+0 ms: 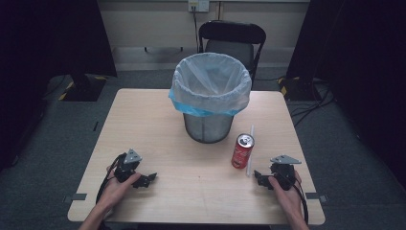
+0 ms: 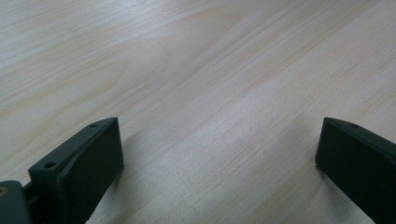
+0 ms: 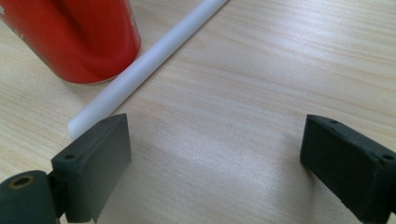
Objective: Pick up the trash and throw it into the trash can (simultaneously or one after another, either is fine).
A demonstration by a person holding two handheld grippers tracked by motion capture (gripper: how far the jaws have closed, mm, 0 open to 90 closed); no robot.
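Red can (image 1: 242, 151) on wooden table (image 1: 158, 124)

Red can (image 1: 242, 151) upright on the counter (image 1: 153, 120), white straw (image 1: 250, 148) flat just beside it. Lined mesh bin (image 1: 209, 96) behind. Left gripper (image 1: 143, 179) and right gripper (image 1: 261, 176) resting near the front edge.

Lined mesh bin (image 1: 208, 103) mid-table (image 1: 143, 124), black chair (image 1: 232, 40) behind.

A red can (image 1: 242, 151), a white straw (image 1: 250, 149), a white-and-blue bin liner (image 1: 210, 84) and a pale wood-grained table (image 1: 158, 120) are seen.
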